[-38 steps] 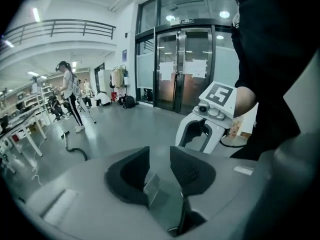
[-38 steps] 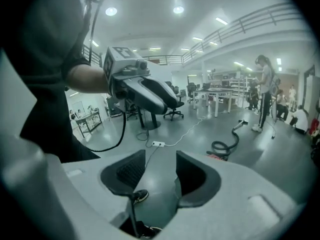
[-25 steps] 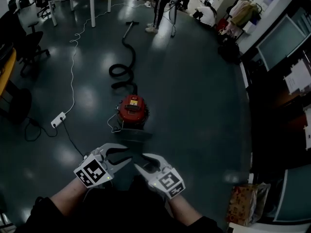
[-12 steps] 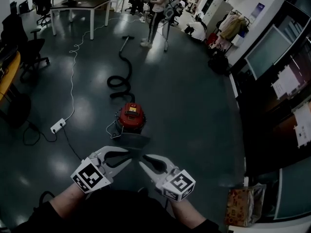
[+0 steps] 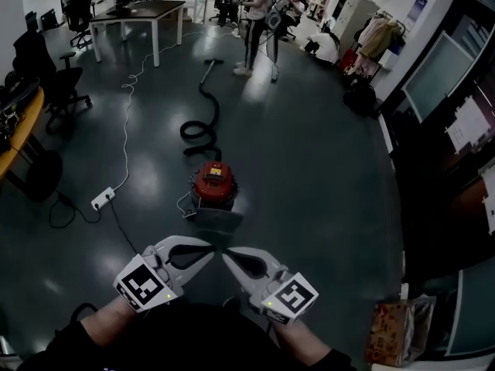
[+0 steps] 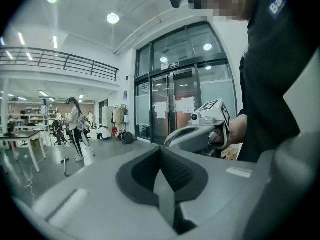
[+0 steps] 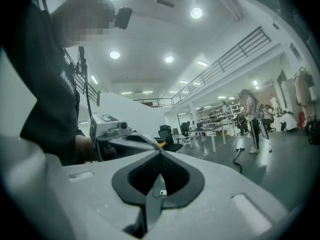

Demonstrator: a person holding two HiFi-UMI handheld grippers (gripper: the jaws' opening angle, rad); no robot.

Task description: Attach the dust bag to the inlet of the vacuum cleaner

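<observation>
The red vacuum cleaner [image 5: 214, 182] stands on the dark floor in the head view. A grey dust bag [image 5: 216, 221] lies flat against its near side; I cannot tell whether the two are joined. My left gripper [image 5: 209, 255] and right gripper [image 5: 227, 256] hover side by side just short of the bag's near end, tips almost meeting. Both are shut with nothing between the fingers. In the left gripper view its jaws [image 6: 160, 149] meet at the tip and the right gripper [image 6: 197, 129] shows beyond. The right gripper view shows the same closed tip [image 7: 160, 152], with the left gripper [image 7: 122, 134] behind.
A black hose [image 5: 203, 122] curls away from the vacuum toward standing people [image 5: 259, 18]. A white power strip [image 5: 103, 200] with cables lies left. Tables [image 5: 139, 10] and chairs [image 5: 66, 83] stand far left, a patterned bag [image 5: 393, 327] at the near right, glass walls on the right.
Both grippers' jaws have gone from open to shut. The hands have risen slightly and the head view has pulled back, showing more of the room. The vacuum and bag stayed put.
</observation>
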